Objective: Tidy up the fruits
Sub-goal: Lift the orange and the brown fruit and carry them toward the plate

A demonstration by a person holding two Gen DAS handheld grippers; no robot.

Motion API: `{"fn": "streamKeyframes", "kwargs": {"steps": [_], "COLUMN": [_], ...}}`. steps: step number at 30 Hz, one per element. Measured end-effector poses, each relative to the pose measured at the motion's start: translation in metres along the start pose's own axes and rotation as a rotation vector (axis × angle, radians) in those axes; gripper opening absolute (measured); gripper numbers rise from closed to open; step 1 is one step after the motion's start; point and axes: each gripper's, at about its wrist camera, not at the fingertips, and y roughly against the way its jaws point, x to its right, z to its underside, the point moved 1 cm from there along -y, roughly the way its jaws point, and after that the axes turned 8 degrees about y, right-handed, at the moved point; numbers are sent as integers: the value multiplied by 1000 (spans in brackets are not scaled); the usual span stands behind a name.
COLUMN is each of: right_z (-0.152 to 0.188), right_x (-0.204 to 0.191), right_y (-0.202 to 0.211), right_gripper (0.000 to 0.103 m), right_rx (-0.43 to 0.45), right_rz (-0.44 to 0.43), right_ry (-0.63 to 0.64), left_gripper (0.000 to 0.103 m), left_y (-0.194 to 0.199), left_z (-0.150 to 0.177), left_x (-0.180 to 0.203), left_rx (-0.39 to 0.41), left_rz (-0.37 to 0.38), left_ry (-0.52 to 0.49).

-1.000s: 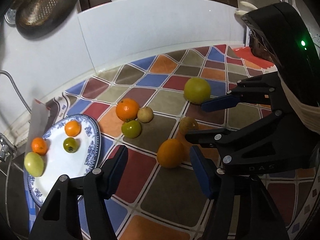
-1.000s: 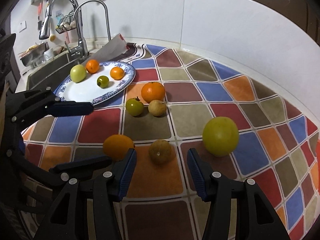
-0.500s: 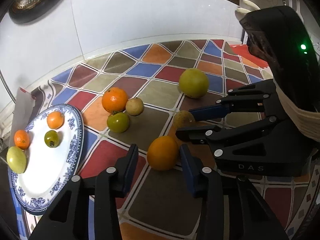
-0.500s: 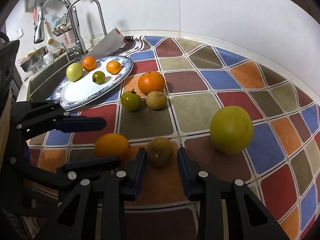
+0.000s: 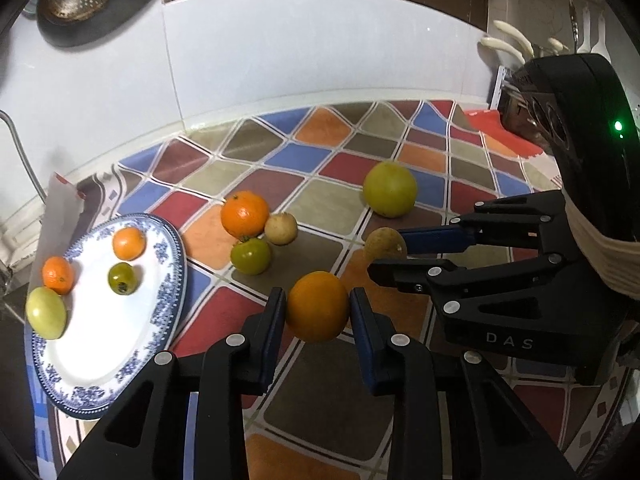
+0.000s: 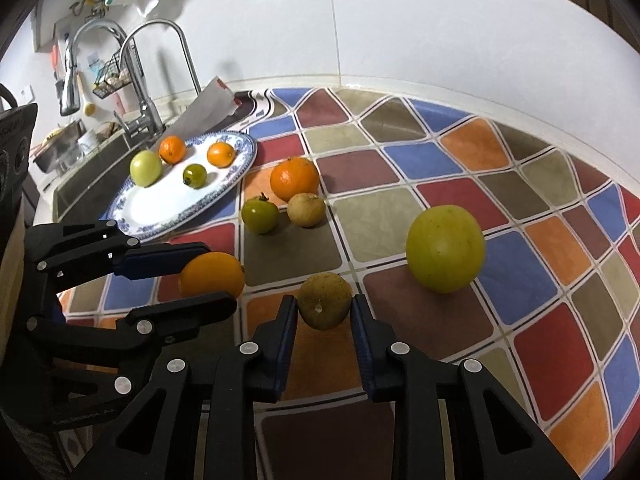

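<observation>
My left gripper (image 5: 318, 306) is shut on an orange (image 5: 317, 306), which also shows in the right wrist view (image 6: 211, 275). My right gripper (image 6: 325, 308) is shut on a small brown-green fruit (image 6: 325, 300), seen from the left wrist view (image 5: 384, 244) between its blue pads. A blue-rimmed white plate (image 5: 100, 344) at the left holds two small oranges, a dark green fruit and a pale green fruit. On the patterned cloth lie a large orange (image 5: 245, 214), a green tomato-like fruit (image 5: 251, 255), a tan fruit (image 5: 281, 228) and a big yellow-green fruit (image 5: 390, 194).
A sink with two taps (image 6: 136, 80) lies beyond the plate at the left. A white tiled wall (image 5: 280, 60) borders the counter at the back. A paper sheet (image 6: 208, 108) leans behind the plate. The right gripper body (image 5: 560, 208) is close on my left gripper's right.
Both grippers moved forward and closed: the left around the orange, the right around the small brown-green fruit. Both were open a second ago.
</observation>
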Motion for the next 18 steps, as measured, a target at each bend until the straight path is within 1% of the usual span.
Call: {"fn": "streamKeyframes", "kwargs": {"steps": [8, 12, 18], "right_z": [-7, -10, -14], "right_x": [-10, -21, -40], "right_y": [27, 43, 60], "right_gripper": [28, 28, 28], "right_rx": [60, 96, 130], "right_rz": [35, 53, 58], "right_ry": [-29, -37, -30], "left_gripper": [33, 33, 33], "left_y": [32, 50, 75], "left_z": [0, 3, 8], "left_x": [-5, -9, -19], "left_rx": [65, 96, 141], "left_rz": [-17, -29, -38], "left_ry": [27, 39, 53]}}
